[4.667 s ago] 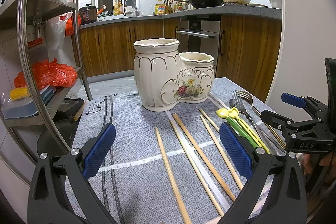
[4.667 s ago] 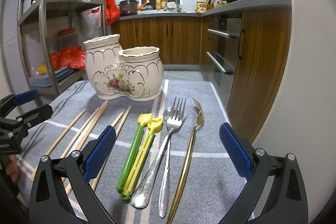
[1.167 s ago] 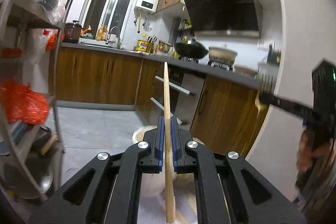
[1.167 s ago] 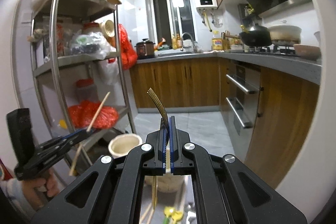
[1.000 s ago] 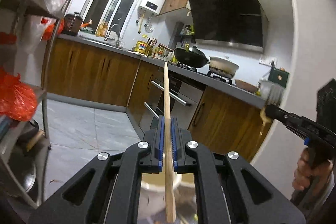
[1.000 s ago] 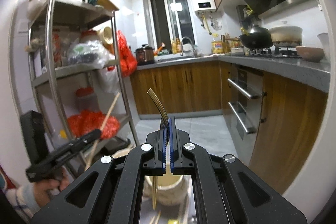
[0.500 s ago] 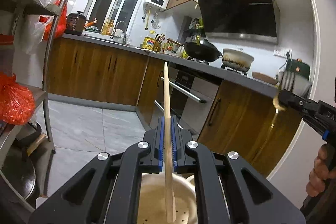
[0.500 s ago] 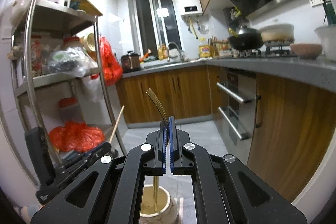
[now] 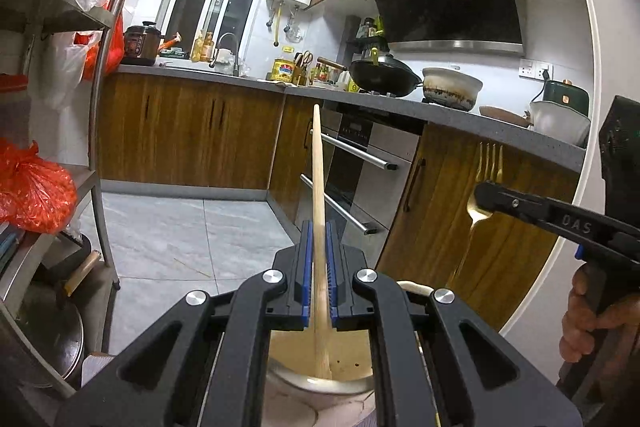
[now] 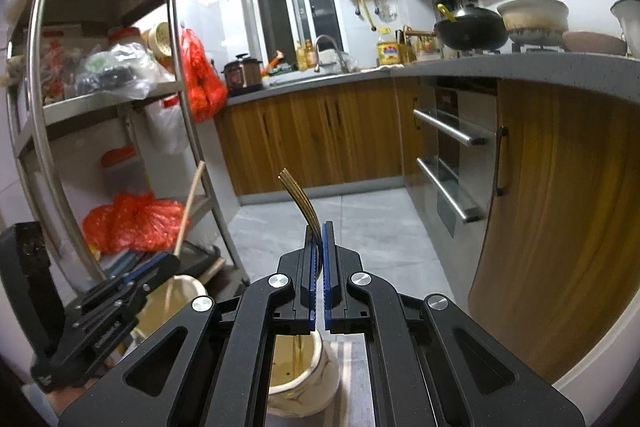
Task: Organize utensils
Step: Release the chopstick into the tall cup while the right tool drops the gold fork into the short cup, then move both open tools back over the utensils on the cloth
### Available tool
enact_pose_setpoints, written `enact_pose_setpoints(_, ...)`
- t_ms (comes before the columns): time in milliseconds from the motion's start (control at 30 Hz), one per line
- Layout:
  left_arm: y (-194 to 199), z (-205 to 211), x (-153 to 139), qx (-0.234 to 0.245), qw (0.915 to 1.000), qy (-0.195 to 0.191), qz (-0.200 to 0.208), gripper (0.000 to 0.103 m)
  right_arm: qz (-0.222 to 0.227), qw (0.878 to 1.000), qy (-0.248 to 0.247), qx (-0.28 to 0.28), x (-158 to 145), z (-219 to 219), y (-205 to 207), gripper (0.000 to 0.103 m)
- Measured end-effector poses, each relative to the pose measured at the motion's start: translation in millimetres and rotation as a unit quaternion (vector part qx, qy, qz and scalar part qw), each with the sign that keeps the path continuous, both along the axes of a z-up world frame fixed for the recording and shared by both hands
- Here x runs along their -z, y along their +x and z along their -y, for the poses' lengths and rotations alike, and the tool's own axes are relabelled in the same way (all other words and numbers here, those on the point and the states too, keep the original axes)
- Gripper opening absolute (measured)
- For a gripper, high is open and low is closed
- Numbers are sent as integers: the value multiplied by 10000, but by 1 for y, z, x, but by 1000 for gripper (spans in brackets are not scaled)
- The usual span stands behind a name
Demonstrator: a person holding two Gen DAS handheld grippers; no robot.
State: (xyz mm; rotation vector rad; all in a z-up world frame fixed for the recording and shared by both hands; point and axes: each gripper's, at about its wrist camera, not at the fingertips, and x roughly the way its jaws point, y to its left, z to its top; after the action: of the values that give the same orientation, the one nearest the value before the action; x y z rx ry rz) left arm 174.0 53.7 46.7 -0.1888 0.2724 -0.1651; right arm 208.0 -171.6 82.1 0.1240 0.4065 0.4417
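My left gripper (image 9: 318,227) is shut on a wooden chopstick (image 9: 317,179) that stands nearly upright. Its lower end reaches into the mouth of the cream ceramic holder (image 9: 320,383) directly below. My right gripper (image 10: 319,227) is shut on a gold fork (image 10: 298,195), tines up and curving left. The fork's handle (image 10: 297,355) hangs down into the holder's smaller compartment (image 10: 308,393). In the left wrist view the right gripper (image 9: 492,195) and fork (image 9: 487,163) show at the right, held by a hand (image 9: 588,319). In the right wrist view the left gripper (image 10: 160,263) and chopstick (image 10: 190,203) sit over the taller compartment (image 10: 176,291).
A steel shelf rack (image 10: 44,107) with red bags (image 10: 132,219) stands at the left. Wooden cabinets (image 10: 320,139), an oven (image 9: 352,179) and a counter carrying a wok (image 9: 384,79) line the back and right. Grey floor tiles lie beyond the holder.
Both grippers have come down over the holder, which now fills the bottom of each view. The chopstick's end and the fork's handle have dropped into its openings. Both grips stay shut.
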Motion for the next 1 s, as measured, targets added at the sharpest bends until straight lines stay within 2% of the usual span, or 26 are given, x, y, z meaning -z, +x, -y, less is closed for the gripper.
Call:
enact_pose_setpoints(267,-5,10,-1,-30,9997,243,-43,6,-182,9998,66,75,6,4,4,4)
enact_pose_setpoints(300,-5,11,-1,-34,9996,277,-55,9,-202,9998,51,78,7,4,5,4)
enact_pose_setpoints(367,-7,12,-3,-46,9994,335,-69,18,-216,9997,28,92,8,4,6,4)
enact_pose_setpoints(433,-10,12,-5,-116,9992,373,-73,42,-219,9997,10,113,8,3,7,4)
enact_pose_setpoints(500,-15,10,-8,-167,9993,333,-45,52,-221,9997,-6,134,9,4,8,4)
enact_pose_setpoints(567,-19,7,-10,-243,9992,326,-59,58,-248,9996,-23,167,10,5,9,4)
enact_pose_setpoints(633,-23,4,-13,-294,9990,302,-114,65,-267,9995,-16,183,11,6,10,11)
enact_pose_setpoints(800,-36,-3,-17,-347,9989,220,-245,74,-266,9994,27,218,11,11,9,26)
enact_pose_setpoints(900,-45,-6,-20,-379,9986,248,-275,81,-207,9996,102,186,8,14,5,40)
enact_pose_setpoints(1000,-53,-6,-24,-448,9983,308,-231,90,-120,9996,187,187,4,19,-1,62)
